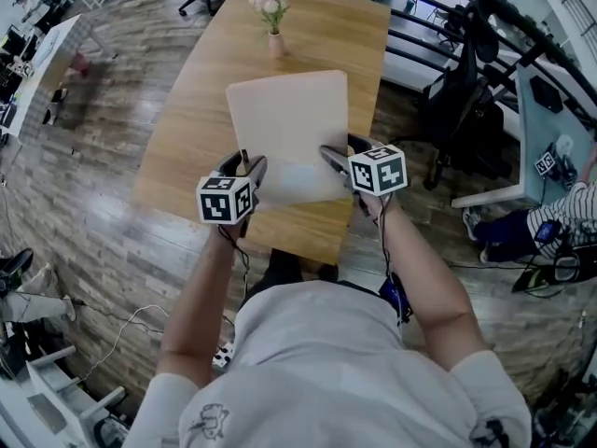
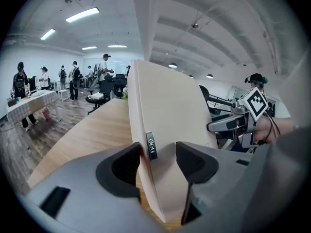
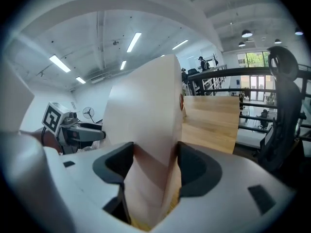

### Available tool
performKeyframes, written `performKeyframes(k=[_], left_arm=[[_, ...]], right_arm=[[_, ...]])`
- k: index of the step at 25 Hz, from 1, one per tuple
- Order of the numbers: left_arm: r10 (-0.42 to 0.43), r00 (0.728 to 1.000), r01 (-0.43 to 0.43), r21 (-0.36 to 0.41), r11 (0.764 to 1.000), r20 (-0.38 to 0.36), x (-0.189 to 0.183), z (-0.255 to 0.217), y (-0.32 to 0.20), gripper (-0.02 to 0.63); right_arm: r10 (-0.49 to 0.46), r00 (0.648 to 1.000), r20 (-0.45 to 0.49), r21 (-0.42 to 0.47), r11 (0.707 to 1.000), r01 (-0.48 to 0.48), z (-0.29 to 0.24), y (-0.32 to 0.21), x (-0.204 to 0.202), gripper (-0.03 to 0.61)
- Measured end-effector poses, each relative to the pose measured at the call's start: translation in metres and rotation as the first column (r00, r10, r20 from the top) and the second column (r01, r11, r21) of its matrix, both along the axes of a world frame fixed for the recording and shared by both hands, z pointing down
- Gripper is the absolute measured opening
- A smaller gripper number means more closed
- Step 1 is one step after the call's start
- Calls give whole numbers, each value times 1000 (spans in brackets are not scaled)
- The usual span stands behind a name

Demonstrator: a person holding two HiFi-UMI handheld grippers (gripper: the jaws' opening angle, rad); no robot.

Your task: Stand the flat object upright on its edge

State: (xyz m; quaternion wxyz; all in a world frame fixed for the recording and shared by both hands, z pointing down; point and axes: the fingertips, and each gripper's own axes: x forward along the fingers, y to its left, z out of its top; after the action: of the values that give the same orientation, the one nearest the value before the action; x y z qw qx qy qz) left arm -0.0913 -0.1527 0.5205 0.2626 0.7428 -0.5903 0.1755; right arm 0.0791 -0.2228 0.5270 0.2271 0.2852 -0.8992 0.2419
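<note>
The flat object [image 1: 289, 129] is a pale pink-beige sleeve-like pad, raised steeply off the wooden table [image 1: 210, 91] with its lower end toward me. My left gripper [image 1: 250, 168] grips its lower left corner and my right gripper [image 1: 338, 157] its lower right corner. In the left gripper view the pad [image 2: 165, 110] towers between the jaws of the left gripper [image 2: 159, 161], a small metal tag [image 2: 151, 145] on its edge. In the right gripper view the pad [image 3: 141, 110] fills the gap of the right gripper [image 3: 154, 161], both pads against it.
A small vase of pink flowers [image 1: 273, 26] stands at the far end of the table. Black office chairs [image 1: 462, 91] and a railing are to the right. Several people stand around a table far off [image 2: 29, 89]. The near table edge lies just below the grippers.
</note>
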Motion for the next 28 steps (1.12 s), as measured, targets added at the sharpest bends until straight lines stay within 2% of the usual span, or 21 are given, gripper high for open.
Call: performKeyframes(k=[5, 8, 15, 19, 28], left_arm=[[-7, 999, 3, 84, 996, 49, 2, -41, 10, 238], [-13, 997, 4, 131, 991, 72, 4, -64, 13, 238], [10, 994, -31, 201, 979, 106, -4, -94, 1, 238], [43, 993, -67, 223, 972, 113, -16, -93, -9, 238], [126, 984, -157, 278, 947, 127, -60, -103, -59, 238]], right_arm=[[-3, 1000, 17, 128, 992, 1, -45, 11, 2, 288], [-4, 999, 37, 176, 984, -3, -68, 15, 4, 287], [35, 996, 78, 237, 970, -53, -95, 10, -1, 285], [69, 995, 76, 279, 956, -87, -96, 8, -10, 284], [160, 984, 80, 335, 925, -177, -107, -27, -50, 282]])
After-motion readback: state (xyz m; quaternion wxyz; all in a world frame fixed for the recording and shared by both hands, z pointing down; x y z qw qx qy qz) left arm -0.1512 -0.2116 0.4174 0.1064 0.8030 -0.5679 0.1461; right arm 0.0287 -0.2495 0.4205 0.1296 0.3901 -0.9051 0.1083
